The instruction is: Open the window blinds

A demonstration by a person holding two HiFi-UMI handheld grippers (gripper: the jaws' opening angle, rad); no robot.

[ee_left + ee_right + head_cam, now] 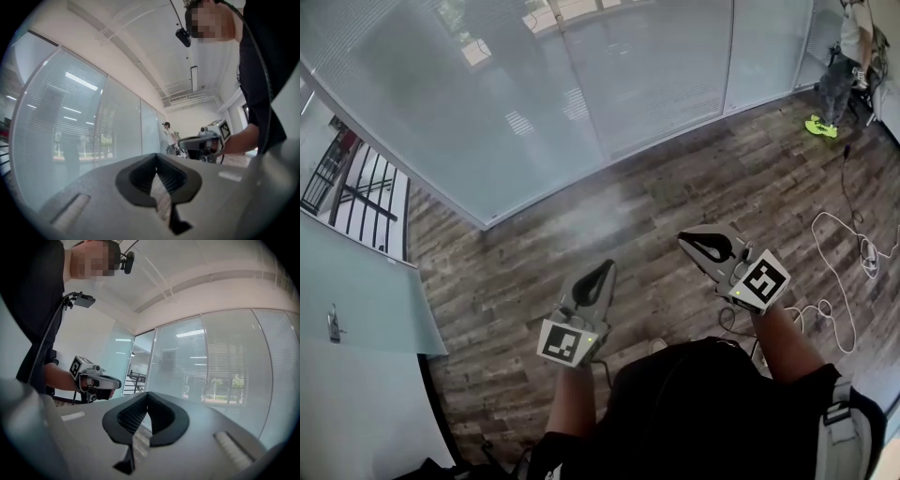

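Looking down, the head view alone takes in both tools at once: the left gripper (605, 267) and the right gripper (686, 240) are held level and side by side over the wooden floor (675, 178), both aimed at the glass wall. Only this view shows the white cables (853, 253) near the floor's right edge. The left gripper view shows its jaws together at the tips with nothing between them, and the other tool beside it. The right gripper view shows the same closed, empty jaws, and a black railing (136, 377) past the wall's left end. A second person (848, 52) stands at the floor's far right corner. The room has a white ceiling with a long lamp (193, 78). The blinds (487, 112) hang behind the glass panels along the floor's far edge, well apart from both tools. Their panels stand upright, and their slats run level along the wall.
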